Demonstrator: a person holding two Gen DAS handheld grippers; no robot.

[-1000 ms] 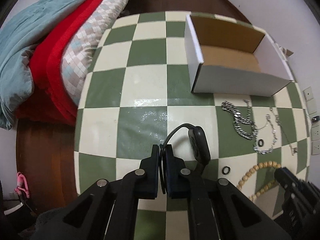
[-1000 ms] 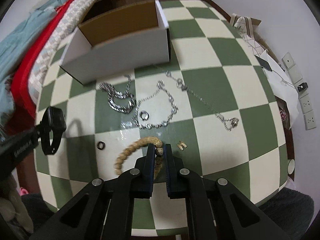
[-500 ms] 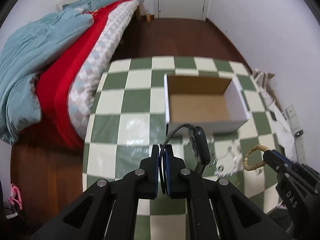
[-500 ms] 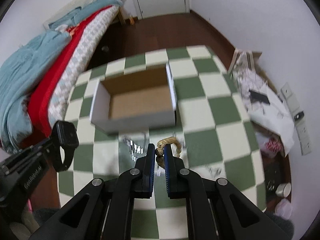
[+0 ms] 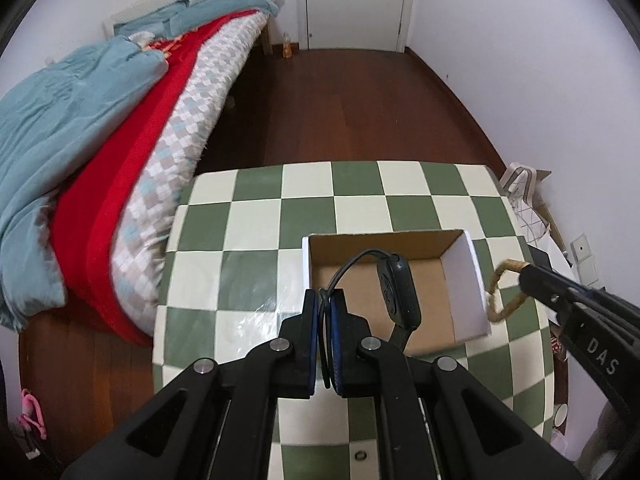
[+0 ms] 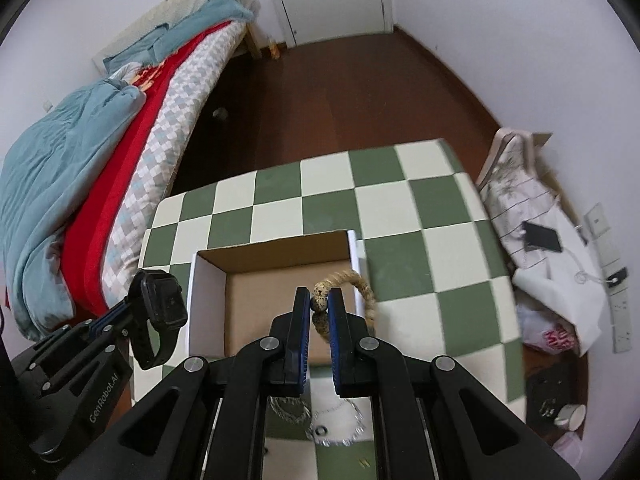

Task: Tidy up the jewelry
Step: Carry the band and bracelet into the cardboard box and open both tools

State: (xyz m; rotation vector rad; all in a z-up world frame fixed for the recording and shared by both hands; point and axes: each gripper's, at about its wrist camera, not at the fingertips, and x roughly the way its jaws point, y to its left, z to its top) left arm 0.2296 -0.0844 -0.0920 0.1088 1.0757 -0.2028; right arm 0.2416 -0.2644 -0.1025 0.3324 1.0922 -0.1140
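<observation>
I had the left gripper (image 5: 324, 300) clamped on the strap of a black smartwatch (image 5: 400, 292), which hung above the open cardboard box (image 5: 468, 280), over its left half. My right gripper (image 6: 319, 308) was closed on a speckled bead of the tan beaded bracelet (image 6: 366, 292); the loop arched to the right of the fingers, above the box's right wall. Both items were held off the table (image 5: 256, 236). The box sat toward the middle of the checkered table, its brown floor bare where visible. In the right wrist view, silver chains (image 6: 296, 408) and a small dark ring (image 6: 320, 431) lay on the table near its near edge, partly hidden behind the gripper. Another small ring (image 5: 360, 456) showed near that edge in the left wrist view.
</observation>
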